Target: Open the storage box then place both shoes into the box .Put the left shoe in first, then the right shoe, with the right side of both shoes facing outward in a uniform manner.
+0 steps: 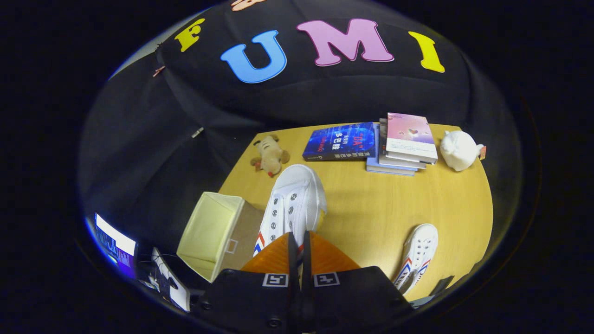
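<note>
Up close, jaws clenched on a white shoe (293,204) (heel hidden behind orange fingers (274,257)), beside the open storage box (218,232).

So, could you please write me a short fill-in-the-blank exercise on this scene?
1. The gripper is shut on a white ____.
2. The open box lies on its ____ beside the held shoe.
3. The other shoe rests on the ____.
4. The white plush sits next to the stack of ____.

Missing words: shoe; side; table; books
</note>
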Tool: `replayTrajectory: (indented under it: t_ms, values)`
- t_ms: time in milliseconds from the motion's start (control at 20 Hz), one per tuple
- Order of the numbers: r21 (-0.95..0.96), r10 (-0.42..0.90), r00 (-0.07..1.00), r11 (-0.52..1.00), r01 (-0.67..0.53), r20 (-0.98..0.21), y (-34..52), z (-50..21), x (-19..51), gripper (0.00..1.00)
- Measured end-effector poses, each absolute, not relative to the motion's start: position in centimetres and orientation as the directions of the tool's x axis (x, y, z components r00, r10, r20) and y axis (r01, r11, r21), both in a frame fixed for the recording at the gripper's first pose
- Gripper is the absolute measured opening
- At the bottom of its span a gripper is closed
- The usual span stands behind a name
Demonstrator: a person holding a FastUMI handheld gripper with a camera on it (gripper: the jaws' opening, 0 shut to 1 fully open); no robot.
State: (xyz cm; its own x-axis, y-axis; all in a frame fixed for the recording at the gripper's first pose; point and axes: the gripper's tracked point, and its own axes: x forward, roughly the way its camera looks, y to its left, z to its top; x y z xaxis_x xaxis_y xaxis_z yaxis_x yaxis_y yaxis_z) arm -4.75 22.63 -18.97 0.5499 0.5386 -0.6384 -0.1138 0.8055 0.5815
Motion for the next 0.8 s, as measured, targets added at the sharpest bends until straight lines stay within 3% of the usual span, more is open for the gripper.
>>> replayTrajectory:
  t_ms: [400, 650, 800]
  values:
    - [0.7, 0.663, 0.513, 0.697, -0.156, -0.546, 33.9, -11.2, -4.3, 0.05]
    - [0.722, 0.7, 0.452, 0.674, -0.16, -0.553, 41.0, -10.8, -4.5, 0.05]
    - [0.73, 0.692, 0.421, 0.676, -0.094, -0.587, 44.4, -12.1, -4.9, 0.05]
